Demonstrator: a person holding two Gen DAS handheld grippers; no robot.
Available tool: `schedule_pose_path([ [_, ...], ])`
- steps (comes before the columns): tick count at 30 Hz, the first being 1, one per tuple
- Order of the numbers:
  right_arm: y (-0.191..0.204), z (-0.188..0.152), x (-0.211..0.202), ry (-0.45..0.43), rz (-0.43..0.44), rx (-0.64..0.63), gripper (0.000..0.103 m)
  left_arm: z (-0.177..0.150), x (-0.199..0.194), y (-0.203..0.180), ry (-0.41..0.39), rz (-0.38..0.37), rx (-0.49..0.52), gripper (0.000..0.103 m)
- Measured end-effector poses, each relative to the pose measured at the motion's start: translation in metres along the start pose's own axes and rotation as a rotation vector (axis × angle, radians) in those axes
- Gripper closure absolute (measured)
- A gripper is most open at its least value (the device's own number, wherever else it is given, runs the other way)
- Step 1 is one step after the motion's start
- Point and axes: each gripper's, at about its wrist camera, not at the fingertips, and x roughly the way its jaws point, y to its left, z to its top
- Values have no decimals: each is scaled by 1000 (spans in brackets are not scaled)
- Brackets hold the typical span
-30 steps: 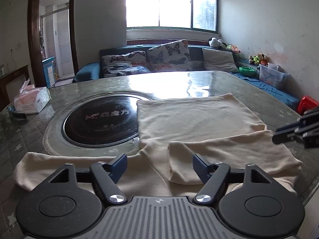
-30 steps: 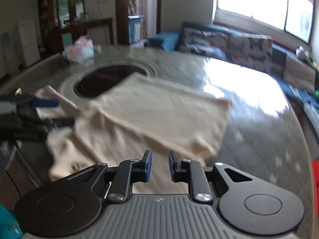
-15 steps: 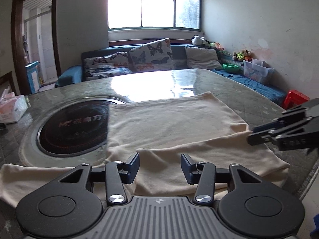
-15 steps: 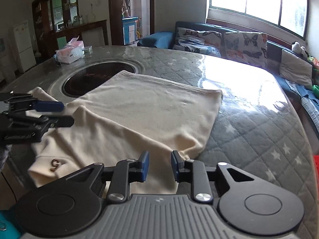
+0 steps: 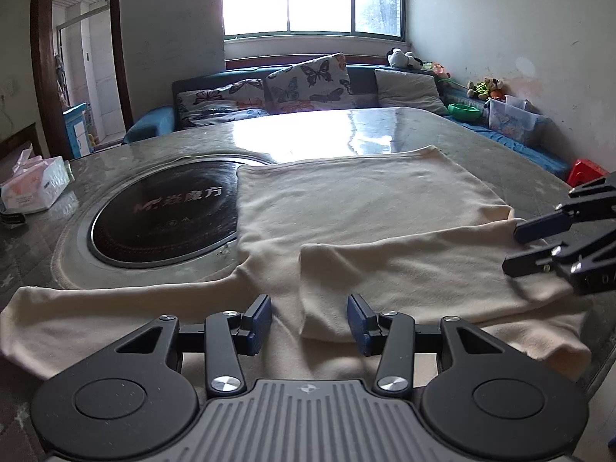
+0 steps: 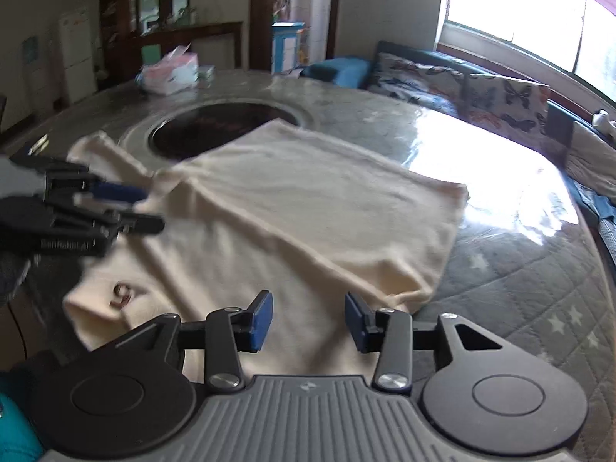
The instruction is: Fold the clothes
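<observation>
A cream long-sleeved top (image 5: 365, 208) lies spread on the table, one sleeve folded across its near part (image 5: 404, 269) and the other stretched out to the left (image 5: 96, 308). It also shows in the right wrist view (image 6: 308, 211). My left gripper (image 5: 310, 321) is open and empty, low over the near edge of the top by the folded sleeve's cuff; it also shows in the right wrist view (image 6: 142, 208). My right gripper (image 6: 308, 319) is open and empty over the top's near corner; it also shows in the left wrist view (image 5: 527, 246).
A round black hotplate (image 5: 161, 208) is set into the glass-topped table (image 5: 346, 131), partly under the top. A tissue box (image 5: 32, 188) stands at the table's left edge. A sofa with butterfly cushions (image 5: 304, 84) runs behind the table. A red stool (image 5: 585, 171) stands at the right.
Both grippers have opened wider; the right one was nearly shut. The left view has swung back to the left and the right gripper has drawn closer over the top. The top lies as before.
</observation>
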Motion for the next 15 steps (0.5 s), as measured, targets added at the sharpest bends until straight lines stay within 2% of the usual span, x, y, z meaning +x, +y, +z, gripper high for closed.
schedule_pose_path([
  [3, 9, 1, 2, 9, 0, -33, 58, 1, -10, 9, -16, 18, -33, 55],
  [5, 13, 7, -1, -9, 12, -47, 48, 2, -18, 21, -31, 49, -65, 55],
  [6, 15, 10, -1, -16, 17, -57, 47, 2, -22, 27, -37, 66, -81, 55],
  [13, 33, 31, 20, -26, 73, -96, 35, -9, -39, 75, -35, 216, -190, 39],
  [15, 39, 36, 28, -24, 88, -105, 35, -13, -42, 89, -35, 265, -230, 37],
])
